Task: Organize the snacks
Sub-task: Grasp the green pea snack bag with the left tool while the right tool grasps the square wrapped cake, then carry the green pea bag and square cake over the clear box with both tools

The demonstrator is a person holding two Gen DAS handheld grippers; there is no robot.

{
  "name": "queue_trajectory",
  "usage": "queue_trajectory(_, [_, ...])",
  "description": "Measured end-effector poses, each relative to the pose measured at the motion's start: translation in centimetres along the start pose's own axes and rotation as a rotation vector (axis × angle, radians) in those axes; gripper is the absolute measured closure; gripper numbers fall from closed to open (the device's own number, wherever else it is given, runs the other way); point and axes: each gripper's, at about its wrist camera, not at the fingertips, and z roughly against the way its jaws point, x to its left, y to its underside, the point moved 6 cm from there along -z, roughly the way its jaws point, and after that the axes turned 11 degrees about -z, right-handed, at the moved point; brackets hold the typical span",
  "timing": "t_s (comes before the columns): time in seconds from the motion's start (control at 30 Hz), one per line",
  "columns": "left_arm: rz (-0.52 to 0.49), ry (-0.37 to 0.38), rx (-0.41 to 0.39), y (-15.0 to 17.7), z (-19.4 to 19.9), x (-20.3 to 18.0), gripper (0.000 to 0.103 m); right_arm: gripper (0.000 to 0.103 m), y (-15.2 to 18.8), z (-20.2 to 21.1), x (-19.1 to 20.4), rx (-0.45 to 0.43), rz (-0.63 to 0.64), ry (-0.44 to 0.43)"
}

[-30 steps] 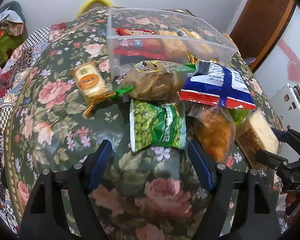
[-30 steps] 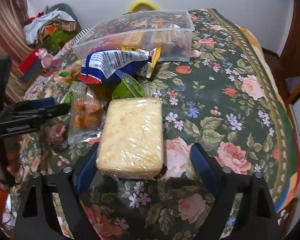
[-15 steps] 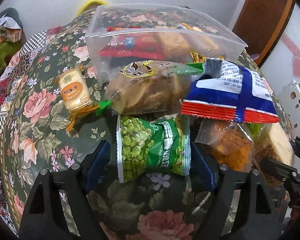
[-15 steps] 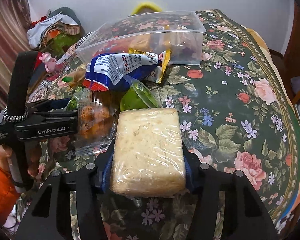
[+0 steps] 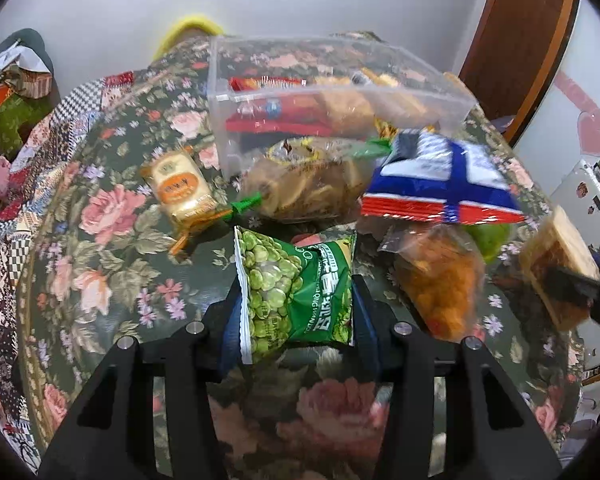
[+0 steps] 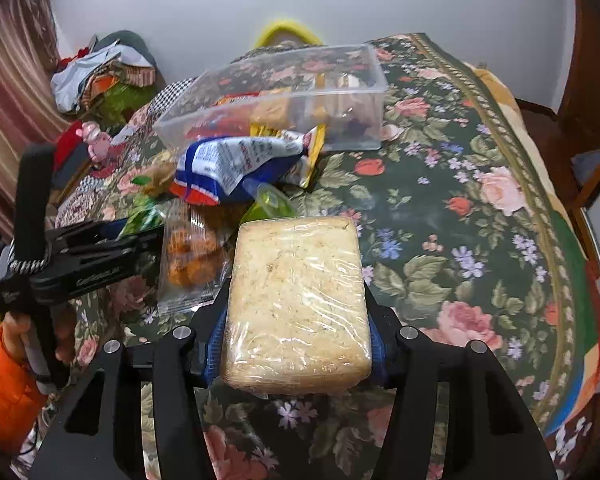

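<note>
My left gripper [image 5: 296,316] is shut on a green pea snack bag [image 5: 296,288] and holds it above the floral tablecloth. My right gripper [image 6: 296,320] is shut on a plastic-wrapped pale rice cake block [image 6: 298,300], lifted off the table; the block also shows in the left wrist view [image 5: 556,268]. A clear plastic bin [image 5: 332,92] at the back holds several snacks; it also shows in the right wrist view [image 6: 284,92]. In front of it lie a blue-red bag [image 5: 440,184], a brown cracker bag [image 5: 308,184], an orange snack pack [image 5: 440,280] and a small yellow pack [image 5: 180,188].
The round table [image 6: 480,240] has a floral cloth, its right half bare. A green jelly cup [image 6: 270,204] lies behind the block. Clothes and toys [image 6: 100,76] pile at the far left. A wooden door [image 5: 516,40] stands at the right.
Both grippers closed: the left on the green pea bag, the right on the rice cake block. Both packs have been lifted off the table.
</note>
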Motion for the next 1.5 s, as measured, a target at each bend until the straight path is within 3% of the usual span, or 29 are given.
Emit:
queue_trajectory(0.4, [0.01, -0.035, -0.15, -4.1, 5.9, 1.0, 0.054, 0.051, -5.0, 3.0, -0.1, -0.132, 0.003, -0.001])
queue_trajectory(0.73, [0.003, -0.041, -0.238, -8.8, 7.7, 1.2, 0.054, 0.051, -10.9, 4.2, 1.3, -0.26, 0.052, -0.016])
queue_trajectory(1.1, [-0.025, -0.072, -0.257, -14.1, 5.8, 2.0, 0.054, 0.051, -15.8, 2.8, 3.4, -0.308, 0.083, -0.053])
queue_trajectory(1.5, [0.034, -0.057, -0.189, -18.2, -0.3, 4.7, 0.053, 0.051, -19.4, -3.1, 4.2, -0.244, 0.091, -0.061])
